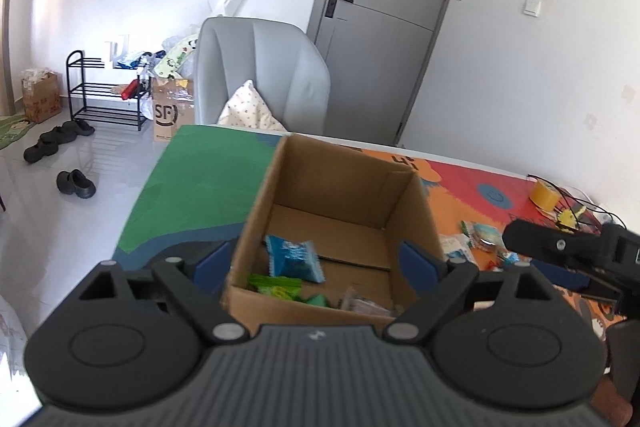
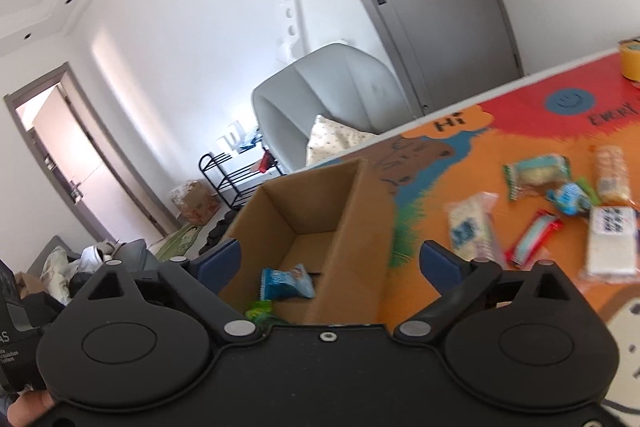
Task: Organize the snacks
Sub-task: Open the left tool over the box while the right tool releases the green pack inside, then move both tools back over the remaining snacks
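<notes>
An open cardboard box (image 1: 412,203) stands on the colourful table mat; it also shows in the right wrist view (image 2: 360,211). Inside lie a blue snack packet (image 1: 294,259) (image 2: 286,283), a green packet (image 1: 276,285) (image 2: 259,309) and a clear wrapped one (image 1: 366,305). My left gripper (image 1: 320,263) is open and empty above the box's near side. My right gripper (image 2: 330,263) is open and empty over the box's near right corner. Several loose snacks (image 2: 540,187) lie on the mat to the right of the box, among them a red-ended bar (image 2: 530,243).
A yellow tape roll (image 1: 544,195) and cables sit at the table's far right. A grey armchair (image 1: 264,75) with a cushion stands behind the table. A shoe rack (image 1: 104,91), cardboard boxes and shoes are on the floor at left. The right gripper's body (image 1: 568,247) shows at the right.
</notes>
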`<state>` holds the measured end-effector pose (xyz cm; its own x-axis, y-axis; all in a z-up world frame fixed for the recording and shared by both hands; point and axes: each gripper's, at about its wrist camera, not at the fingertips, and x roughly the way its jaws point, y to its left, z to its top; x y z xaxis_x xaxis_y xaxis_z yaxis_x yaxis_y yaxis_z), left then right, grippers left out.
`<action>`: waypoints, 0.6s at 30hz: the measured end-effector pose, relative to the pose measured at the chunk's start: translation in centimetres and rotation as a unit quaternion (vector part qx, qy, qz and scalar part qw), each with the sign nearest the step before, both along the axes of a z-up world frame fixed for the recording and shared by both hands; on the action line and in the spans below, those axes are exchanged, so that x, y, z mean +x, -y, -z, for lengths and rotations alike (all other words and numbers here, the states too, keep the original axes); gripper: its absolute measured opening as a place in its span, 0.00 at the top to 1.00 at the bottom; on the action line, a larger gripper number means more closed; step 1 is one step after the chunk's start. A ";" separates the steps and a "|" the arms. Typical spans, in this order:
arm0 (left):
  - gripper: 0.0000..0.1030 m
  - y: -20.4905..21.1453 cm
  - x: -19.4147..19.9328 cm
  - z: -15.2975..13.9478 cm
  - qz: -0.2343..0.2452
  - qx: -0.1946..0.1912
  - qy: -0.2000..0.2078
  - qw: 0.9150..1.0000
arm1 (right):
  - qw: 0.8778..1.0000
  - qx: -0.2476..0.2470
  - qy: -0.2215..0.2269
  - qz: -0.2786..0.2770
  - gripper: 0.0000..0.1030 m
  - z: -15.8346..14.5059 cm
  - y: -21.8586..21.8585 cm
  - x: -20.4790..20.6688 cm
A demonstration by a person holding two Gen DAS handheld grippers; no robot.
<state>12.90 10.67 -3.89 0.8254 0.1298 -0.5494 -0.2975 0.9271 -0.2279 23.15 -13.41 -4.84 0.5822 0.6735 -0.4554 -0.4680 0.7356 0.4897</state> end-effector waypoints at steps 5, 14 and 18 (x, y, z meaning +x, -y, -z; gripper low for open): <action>0.12 1.9 0.1 -0.1 0.021 0.008 -0.001 1.000 | 1.000 -0.005 -0.007 0.021 0.02 0.8 2.4 -0.2; 0.11 5.7 1.0 0.5 0.065 0.011 -0.015 0.998 | 0.998 -0.004 -0.027 0.054 0.00 2.2 6.6 -0.6; 0.11 7.3 1.1 0.5 0.078 0.016 -0.013 0.997 | 0.997 -0.002 -0.033 0.069 0.00 2.6 8.3 -0.7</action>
<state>13.95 3.39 -4.35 0.8221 0.0188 -0.5690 -0.1546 0.9693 -0.1913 22.41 -21.73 -7.40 0.6381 0.5870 -0.4983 -0.3285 0.7929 0.5132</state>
